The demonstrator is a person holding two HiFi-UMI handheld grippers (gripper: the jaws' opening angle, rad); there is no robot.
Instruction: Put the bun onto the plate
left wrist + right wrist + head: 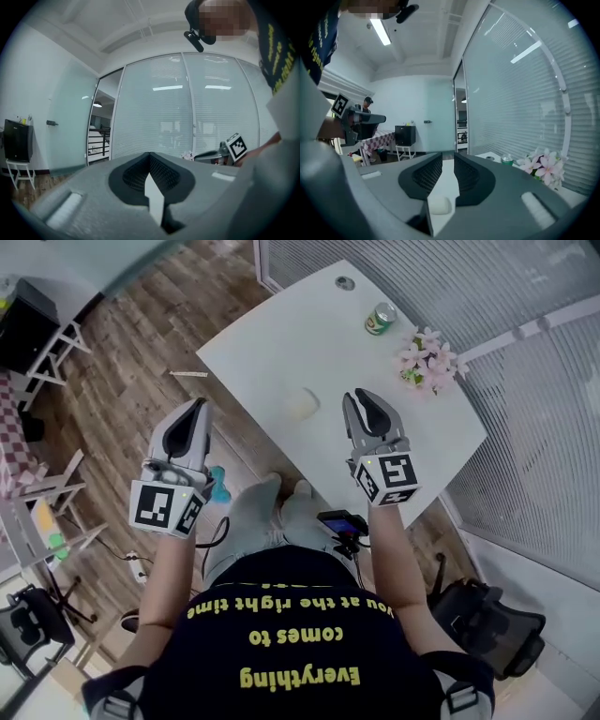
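Lying on smooth white table: pale, pillow-shaped bun.

Bare tabletop lies open around the bun; a green can and pink flowers line its far edge.

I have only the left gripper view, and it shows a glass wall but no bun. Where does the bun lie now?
Observer: The pale round bun lies on the white table; in the head view it shows just left of the right gripper.
Operator: Do the right fingers touch it?
Observer: No. In the right gripper view the fingers stand slightly apart, and the bun shows through the gap, untouched.
Operator: Anything else on the table?
Observer: A green metal can, near the far edge.
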